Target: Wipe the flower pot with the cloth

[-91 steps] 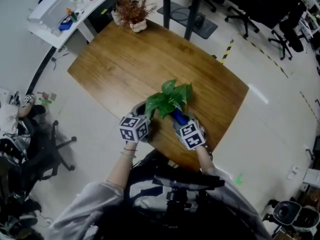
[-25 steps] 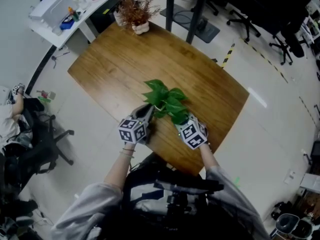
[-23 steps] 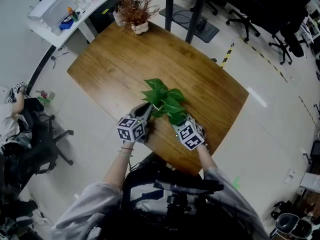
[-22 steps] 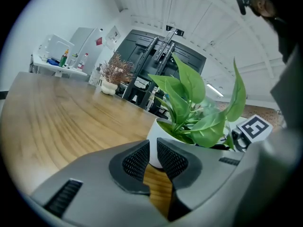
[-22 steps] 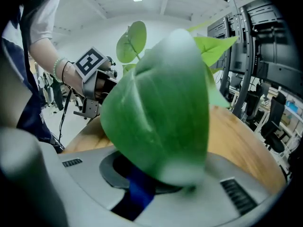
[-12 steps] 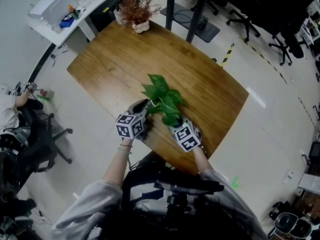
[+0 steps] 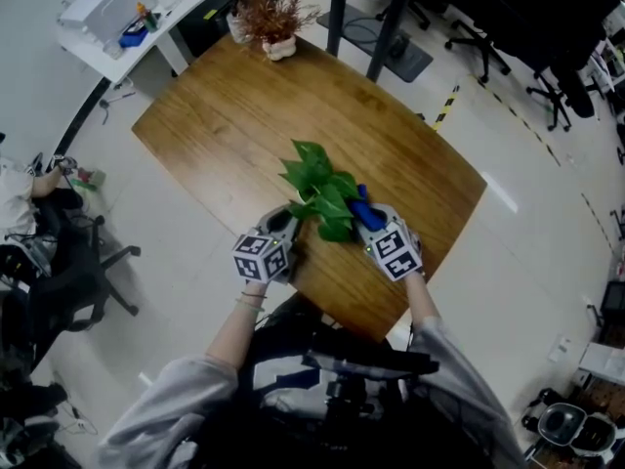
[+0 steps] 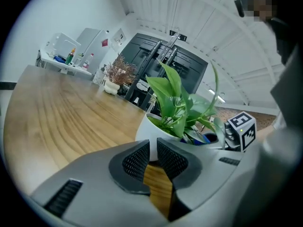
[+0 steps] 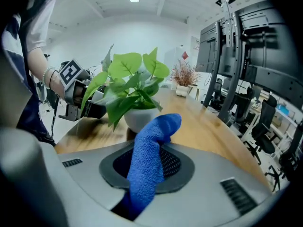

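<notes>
A white flower pot (image 8: 158,134) with a green leafy plant (image 7: 318,186) stands near the front edge of the wooden table (image 7: 234,106). In the head view the leaves hide most of the pot. My left gripper (image 7: 285,225) is at the pot's left side. Its jaws (image 8: 152,156) are shut to a thin slit with nothing between the pads, just short of the pot wall. My right gripper (image 7: 371,221) is shut on a blue cloth (image 9: 150,157). It holds the cloth (image 7: 362,203) at the pot's right side, a little short of the pot (image 9: 138,117).
A dried reddish plant (image 7: 271,20) in a small pot stands at the table's far corner. A white side table (image 7: 122,13) with clutter is beyond it. Office chairs (image 7: 68,281) and a seated person (image 7: 20,189) are on the left. The table's front edge lies just under both grippers.
My right gripper has swung out from under the leaves to the pot's right side, so the blue cloth shows again. The left gripper has hardly moved.
</notes>
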Demonstrator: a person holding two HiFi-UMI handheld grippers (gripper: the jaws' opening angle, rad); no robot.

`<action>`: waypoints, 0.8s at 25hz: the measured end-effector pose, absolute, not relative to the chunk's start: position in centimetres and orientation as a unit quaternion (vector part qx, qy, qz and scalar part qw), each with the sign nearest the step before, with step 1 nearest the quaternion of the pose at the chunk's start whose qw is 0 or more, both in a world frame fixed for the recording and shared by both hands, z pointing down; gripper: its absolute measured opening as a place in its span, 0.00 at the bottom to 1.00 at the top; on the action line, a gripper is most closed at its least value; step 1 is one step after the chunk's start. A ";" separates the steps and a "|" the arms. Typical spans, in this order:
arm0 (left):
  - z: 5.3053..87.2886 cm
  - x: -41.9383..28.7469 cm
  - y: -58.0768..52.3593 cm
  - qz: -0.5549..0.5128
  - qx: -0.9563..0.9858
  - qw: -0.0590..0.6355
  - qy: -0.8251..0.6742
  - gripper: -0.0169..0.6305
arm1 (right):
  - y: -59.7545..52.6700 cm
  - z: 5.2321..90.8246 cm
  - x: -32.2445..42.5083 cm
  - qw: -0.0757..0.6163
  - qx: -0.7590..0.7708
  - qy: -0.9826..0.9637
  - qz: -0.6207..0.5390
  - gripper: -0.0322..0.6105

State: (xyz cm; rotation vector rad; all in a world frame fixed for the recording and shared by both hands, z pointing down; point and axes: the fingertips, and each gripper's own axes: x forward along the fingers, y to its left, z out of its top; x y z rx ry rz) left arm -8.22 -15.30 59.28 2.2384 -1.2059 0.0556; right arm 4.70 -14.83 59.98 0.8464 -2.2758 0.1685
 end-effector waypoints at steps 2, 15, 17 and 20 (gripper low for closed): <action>59.4 -8.4 -15.5 0.025 0.841 0.294 -0.454 0.11 | -15.7 59.6 3.5 0.348 0.313 -0.882 0.053 0.16; 59.6 -10.7 -18.4 0.053 0.848 0.276 -0.450 0.11 | -13.0 61.9 -1.7 0.353 0.271 -0.891 0.087 0.16; 59.8 -10.9 -19.0 0.063 0.848 0.274 -0.449 0.11 | -12.6 62.4 -2.5 0.357 0.267 -0.890 0.094 0.16; 60.0 -10.9 -19.3 0.073 0.848 0.270 -0.451 0.11 | -12.3 63.2 -3.1 0.360 0.267 -0.888 0.107 0.16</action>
